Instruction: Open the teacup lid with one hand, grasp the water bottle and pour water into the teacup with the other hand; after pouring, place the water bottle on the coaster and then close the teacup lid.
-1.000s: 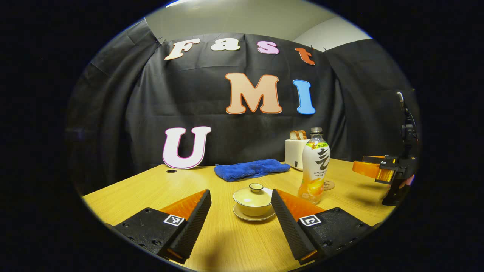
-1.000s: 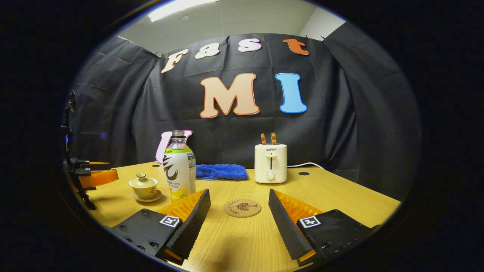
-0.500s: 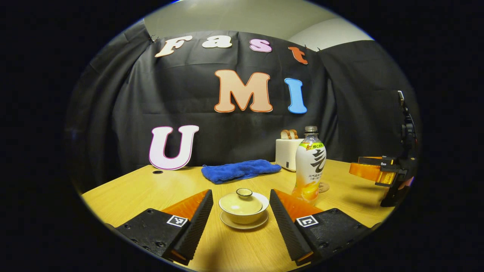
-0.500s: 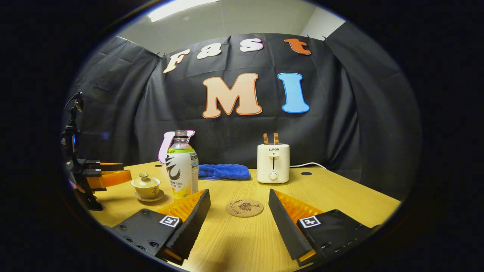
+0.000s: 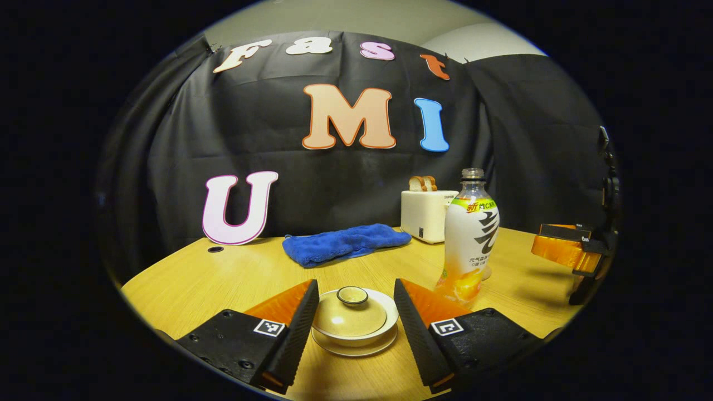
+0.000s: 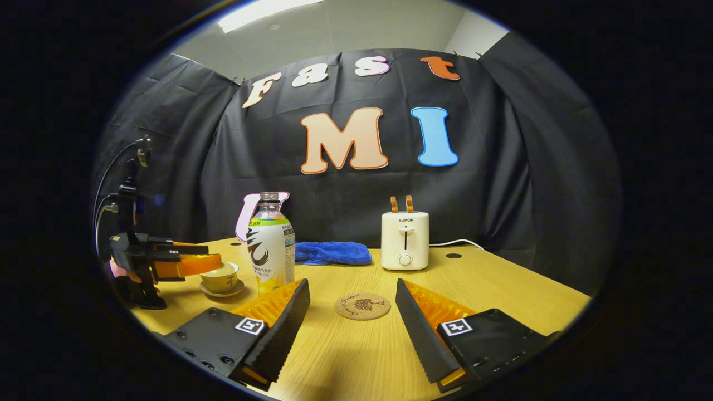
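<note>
Left gripper (image 5: 352, 312) advanced | teacup lid (image 5: 350, 313) between open fingers

The cream ceramic lidded teacup (image 5: 355, 320) is sitting upright on its matching saucer (image 5: 355, 346), its knobbed lid (image 5: 351, 312) resting closed. The clear plastic water bottle (image 5: 470, 236), uncapped and holding orange liquid, is standing upright just beside it. The round cork coaster (image 6: 362, 306) is lying flat nearby.

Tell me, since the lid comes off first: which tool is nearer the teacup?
Left. The left tool straddles the teacup, open. The right tool hangs beyond the water bottle, facing the coaster.
</note>
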A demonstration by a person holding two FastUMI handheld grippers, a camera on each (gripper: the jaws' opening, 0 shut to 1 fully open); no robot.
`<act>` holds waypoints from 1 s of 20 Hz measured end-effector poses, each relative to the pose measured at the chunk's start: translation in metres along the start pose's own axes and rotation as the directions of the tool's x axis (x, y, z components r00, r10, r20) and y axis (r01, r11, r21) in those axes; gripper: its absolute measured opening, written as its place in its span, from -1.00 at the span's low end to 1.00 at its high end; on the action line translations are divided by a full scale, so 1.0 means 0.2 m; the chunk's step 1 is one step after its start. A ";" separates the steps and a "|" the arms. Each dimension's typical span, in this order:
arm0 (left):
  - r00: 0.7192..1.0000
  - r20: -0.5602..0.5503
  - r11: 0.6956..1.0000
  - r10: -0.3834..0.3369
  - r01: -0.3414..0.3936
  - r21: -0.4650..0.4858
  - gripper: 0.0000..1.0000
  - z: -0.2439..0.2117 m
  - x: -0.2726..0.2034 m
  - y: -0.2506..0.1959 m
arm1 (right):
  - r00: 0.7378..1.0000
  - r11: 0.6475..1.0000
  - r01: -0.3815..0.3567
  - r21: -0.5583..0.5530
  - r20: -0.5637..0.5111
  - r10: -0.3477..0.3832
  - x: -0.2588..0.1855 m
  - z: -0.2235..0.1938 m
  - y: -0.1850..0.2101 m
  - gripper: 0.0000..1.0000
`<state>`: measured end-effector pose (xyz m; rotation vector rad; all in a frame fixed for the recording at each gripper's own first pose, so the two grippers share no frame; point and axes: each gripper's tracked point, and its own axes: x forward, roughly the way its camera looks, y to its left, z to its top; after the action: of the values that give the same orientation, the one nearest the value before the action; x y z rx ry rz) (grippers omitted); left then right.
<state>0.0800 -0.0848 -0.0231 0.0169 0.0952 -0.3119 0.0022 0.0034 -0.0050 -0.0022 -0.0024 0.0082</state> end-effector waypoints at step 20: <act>0.999 -0.032 0.999 -0.005 0.007 0.052 -0.46 -0.01 0.08 0.02 | 1.000 1.000 -0.010 0.000 0.001 0.010 0.01 0.00 0.01 0.95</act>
<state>0.0971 -0.0862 -0.0259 0.0736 0.1188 -0.3199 0.0034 0.0046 -0.0057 -0.0023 -0.0038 0.0179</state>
